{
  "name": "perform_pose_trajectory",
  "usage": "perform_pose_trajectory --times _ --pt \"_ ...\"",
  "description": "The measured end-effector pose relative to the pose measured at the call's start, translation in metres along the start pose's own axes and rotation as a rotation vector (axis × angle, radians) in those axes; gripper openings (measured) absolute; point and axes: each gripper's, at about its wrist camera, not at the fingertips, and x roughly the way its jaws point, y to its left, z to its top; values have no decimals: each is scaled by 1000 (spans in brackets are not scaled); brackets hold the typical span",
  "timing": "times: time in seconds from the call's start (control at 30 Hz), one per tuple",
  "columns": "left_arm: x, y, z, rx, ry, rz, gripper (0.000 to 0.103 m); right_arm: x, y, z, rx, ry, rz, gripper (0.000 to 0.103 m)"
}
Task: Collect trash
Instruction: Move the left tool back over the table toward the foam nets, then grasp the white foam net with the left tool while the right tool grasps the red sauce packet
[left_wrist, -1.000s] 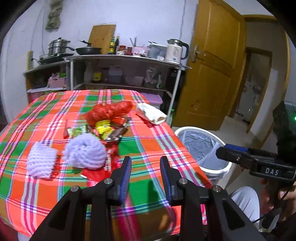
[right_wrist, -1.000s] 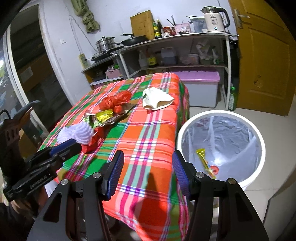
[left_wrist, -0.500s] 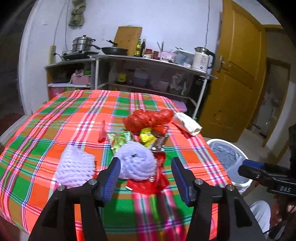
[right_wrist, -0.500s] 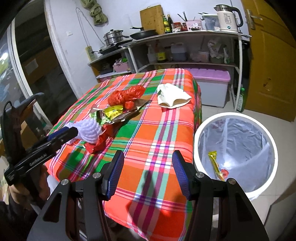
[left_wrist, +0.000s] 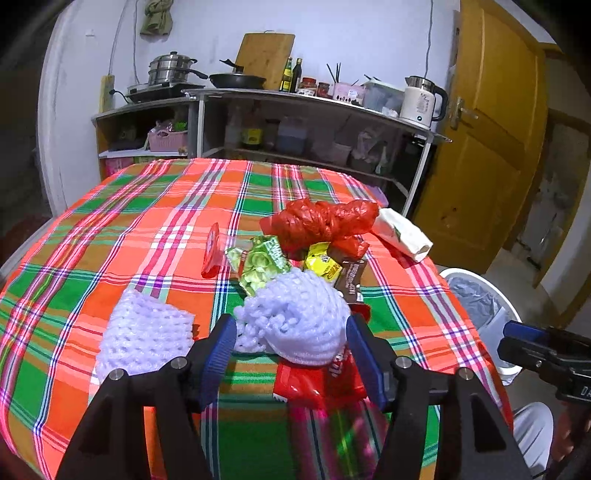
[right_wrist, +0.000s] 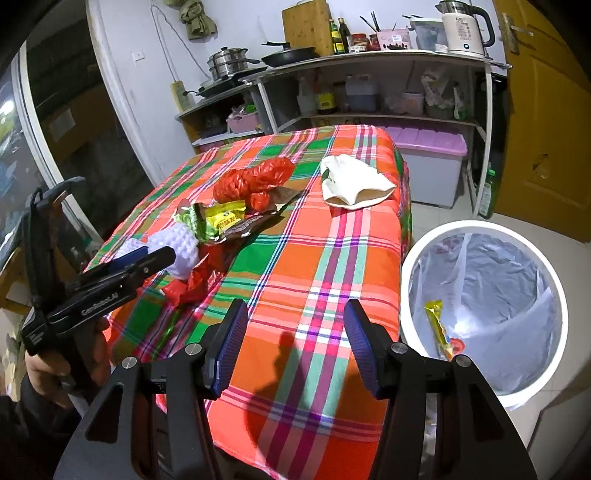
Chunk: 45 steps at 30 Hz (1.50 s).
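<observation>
Foam nets first: flat foam net (left_wrist: 144, 338) lies left on the checked surface (left_wrist: 110, 240), and the rounded foam net (left_wrist: 301, 317) sits just beside it, right in front of your left gripper (left_wrist: 291, 345). Its fingers (left_wrist: 218, 345) are opening wide, framing the rounded net without pressing on it. Under that net lies a red wrapper (left_wrist: 306, 380); behind it are a green packet (left_wrist: 260, 264), a yellow packet (left_wrist: 323, 264), a red plastic bag (left_wrist: 321, 221) and a white bag (left_wrist: 404, 234). You look to be at the reach-and-grasp step. Next move probably calls for easing forward and closing on the rounded net alone, not snagging the wrapper. Right gripper (right_wrist: 295, 347) hovers over the surface edge, fingers (right_wrist: 231, 345) spread, nothing between them. Far right stands the lined bin (right_wrist: 550, 280), one wrapper (right_wrist: 437, 332) already inside.
</observation>
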Motion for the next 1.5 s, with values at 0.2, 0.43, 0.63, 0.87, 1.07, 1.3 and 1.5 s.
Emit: perform_pose_trajectory --times 0.2,0.43,0.63,0.87,1.07,1.3,1.5 --pt "1 8 2 -10 -8 9 63 9 -3 0 7 16 0 55" --pt "13 12 6 -20 12 -3 69 19 -4 1 12 35 4 55" --pt "25 8 9 -17 34 -4 69 22 -6 1 20 41 1 55" --pt "21 8 7 -23 30 -18 45 27 -4 3 21 47 7 55" --pt "4 13 6 -41 -6 -34 39 32 10 9 -8 46 28 55" --pt "-16 27 3 -69 -37 -35 37 48 39 17 -56 52 72 55" --pt "-24 44 0 -103 -45 -29 37 75 64 25 -85 81 100 55"
